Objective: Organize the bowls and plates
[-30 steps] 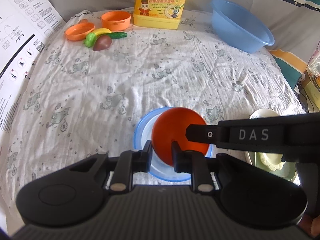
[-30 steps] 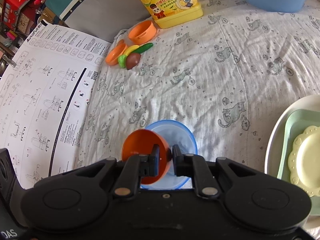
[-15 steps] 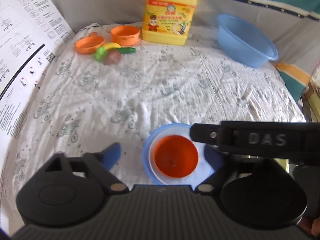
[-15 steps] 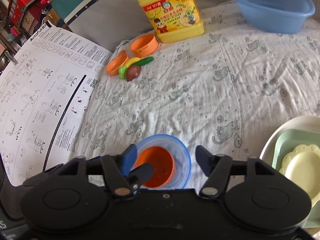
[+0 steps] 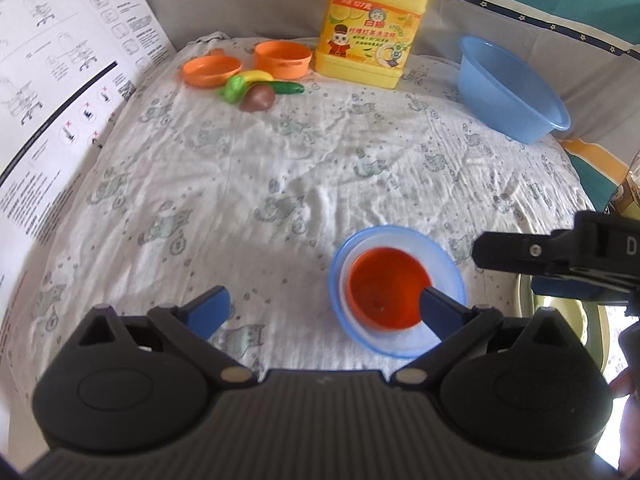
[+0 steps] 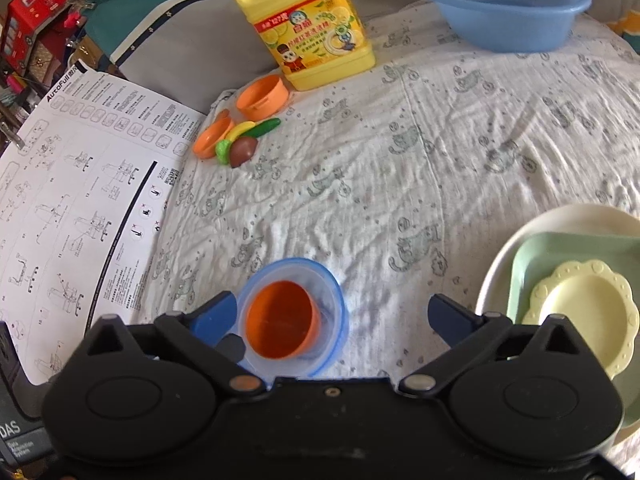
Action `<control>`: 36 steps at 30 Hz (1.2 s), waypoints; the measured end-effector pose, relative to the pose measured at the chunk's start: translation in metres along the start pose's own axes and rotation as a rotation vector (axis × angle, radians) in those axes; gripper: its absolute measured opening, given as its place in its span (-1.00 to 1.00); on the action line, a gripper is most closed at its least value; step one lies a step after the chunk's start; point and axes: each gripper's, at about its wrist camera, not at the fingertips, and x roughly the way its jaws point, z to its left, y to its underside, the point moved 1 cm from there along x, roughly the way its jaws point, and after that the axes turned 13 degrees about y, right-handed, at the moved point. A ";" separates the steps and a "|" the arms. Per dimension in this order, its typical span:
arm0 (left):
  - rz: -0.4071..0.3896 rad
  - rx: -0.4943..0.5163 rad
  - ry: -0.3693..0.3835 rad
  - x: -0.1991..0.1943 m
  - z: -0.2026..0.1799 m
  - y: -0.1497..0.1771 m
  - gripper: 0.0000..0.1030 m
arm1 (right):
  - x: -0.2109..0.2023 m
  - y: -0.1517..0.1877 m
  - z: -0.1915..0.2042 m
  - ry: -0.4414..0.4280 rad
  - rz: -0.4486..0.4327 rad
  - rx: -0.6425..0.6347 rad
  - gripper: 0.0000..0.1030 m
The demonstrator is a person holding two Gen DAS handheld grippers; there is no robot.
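Note:
A small orange bowl (image 5: 385, 294) sits upright inside a clear blue-rimmed bowl (image 5: 446, 266) on the cloth-covered table; both also show in the right wrist view, orange bowl (image 6: 280, 318) in blue-rimmed bowl (image 6: 330, 284). My left gripper (image 5: 324, 306) is open and empty, with the bowls by its right finger. My right gripper (image 6: 334, 314) is open and empty, with the bowls by its left finger. To the right lies a stack of a white plate (image 6: 560, 220), a green square plate (image 6: 568, 246) and a cream scalloped plate (image 6: 588, 306).
At the back stand a yellow detergent jug (image 6: 312, 28), a large blue basin (image 6: 504, 2), an orange toy pot (image 6: 262, 96), an orange toy pan (image 6: 212, 138) and toy fruit (image 6: 244, 140). A printed instruction sheet (image 6: 76, 184) lies along the left.
Both grippers were shut on the tilted orange bowl; both opened and let it go. It now rests upright in the blue-rimmed bowl. Both grippers have drawn back and apart.

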 end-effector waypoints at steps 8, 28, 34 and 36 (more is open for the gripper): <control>-0.009 0.009 0.011 0.003 0.005 0.014 1.00 | 0.005 0.018 -0.011 0.016 0.034 0.019 1.00; 0.018 -0.016 0.140 0.034 0.006 0.009 0.55 | 0.027 0.011 0.011 0.011 0.077 0.019 0.63; 0.036 -0.032 0.185 0.041 0.008 0.008 0.16 | 0.034 0.010 0.026 0.006 0.078 -0.023 0.17; 0.045 -0.029 0.197 0.043 0.007 0.008 -0.03 | 0.035 0.009 0.031 0.004 0.080 -0.036 0.00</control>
